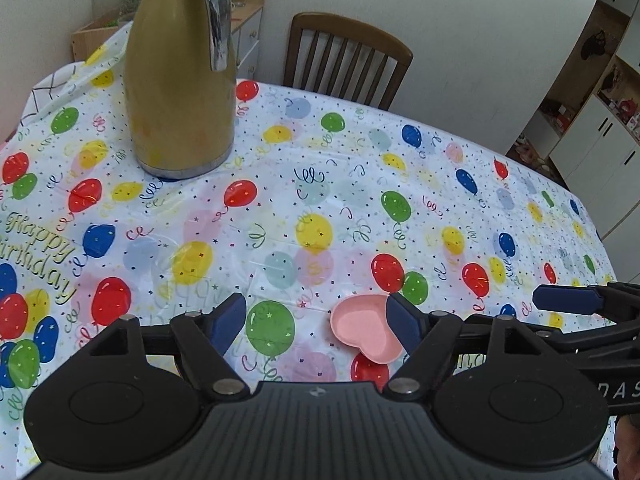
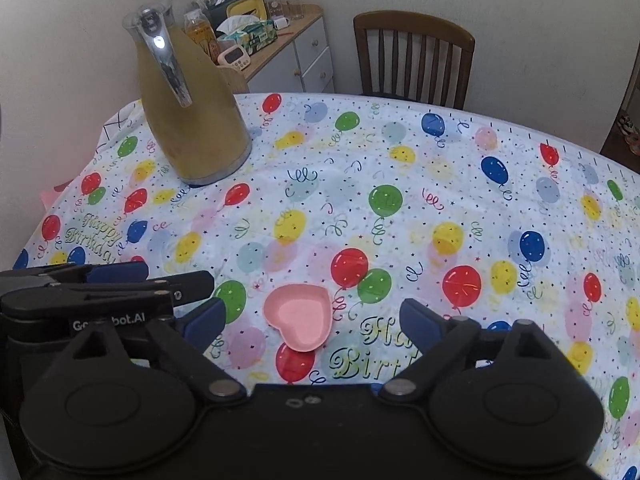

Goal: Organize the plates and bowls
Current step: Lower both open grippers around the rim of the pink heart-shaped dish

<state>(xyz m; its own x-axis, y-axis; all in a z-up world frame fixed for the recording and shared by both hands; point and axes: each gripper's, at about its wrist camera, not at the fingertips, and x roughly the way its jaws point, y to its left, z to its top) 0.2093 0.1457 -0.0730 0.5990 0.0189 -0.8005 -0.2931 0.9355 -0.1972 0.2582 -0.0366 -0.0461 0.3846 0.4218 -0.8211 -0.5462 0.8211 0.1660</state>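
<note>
Count: one pink heart-shaped dish [image 2: 298,317], one gold jug [image 2: 192,120], one chair [image 2: 414,58], one cabinet [image 2: 292,54], two grippers. No other plate or bowl shows in either view.

The dish lies flat on the surface [image 2: 440,184], which is covered with a balloon-print cloth. It sits near the near edge, its point toward the cameras, resting partly over a red balloon print. It is empty.

Left gripper [image 1: 316,326]: jaws wide, holding nothing. In the left wrist view the dish [image 1: 366,332] lies just inside its right finger; whether the finger touches the rim I cannot tell.

Right gripper [image 2: 312,322]: jaws wide, holding nothing. The dish lies between its fingers, nearer the left one, clear of both. The left gripper's fingers [image 2: 116,272] show at the left of this view, just beside the right gripper.

The jug [image 1: 180,80] stands upright at the far left of the surface, well apart from the dish, with a chrome handle facing the cameras.

Edges and room: the far edge of the surface runs below the chair [image 1: 346,64], which stands against the wall. The cabinet stands in the far left corner behind the jug, its top crowded with small items. Between jug and dish, and across the whole right half, the cloth carries nothing
</note>
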